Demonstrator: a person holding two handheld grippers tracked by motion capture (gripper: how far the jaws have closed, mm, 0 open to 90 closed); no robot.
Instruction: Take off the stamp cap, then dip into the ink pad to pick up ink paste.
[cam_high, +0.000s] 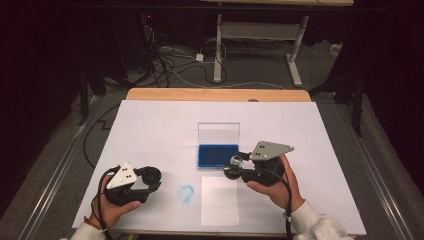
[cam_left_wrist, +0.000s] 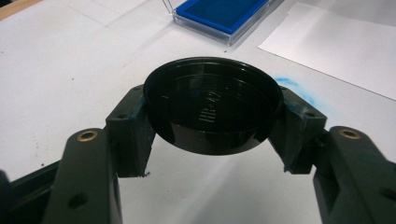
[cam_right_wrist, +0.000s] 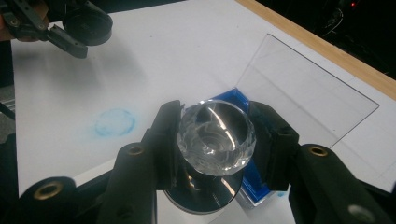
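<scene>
My left gripper (cam_high: 149, 178) is shut on a black round cap (cam_high: 150, 174) near the table's front left. In the left gripper view the cap (cam_left_wrist: 212, 105) sits hollow side up between the pads. My right gripper (cam_high: 236, 167) is shut on a stamp with a clear faceted knob (cam_right_wrist: 215, 137) and a round shiny base (cam_right_wrist: 205, 198). It hovers at the front right corner of a blue ink pad (cam_high: 218, 155), which lies in a clear case with its lid (cam_high: 218, 132) standing upright. Whether the base touches the pad is hidden.
A white paper sheet (cam_high: 220, 200) lies in front of the ink pad. To its left a blue ink ring (cam_high: 186, 192) marks the white table cover (cam_high: 150, 125). A wooden table edge (cam_high: 215, 94) runs along the back. Cables and desk legs are on the floor beyond.
</scene>
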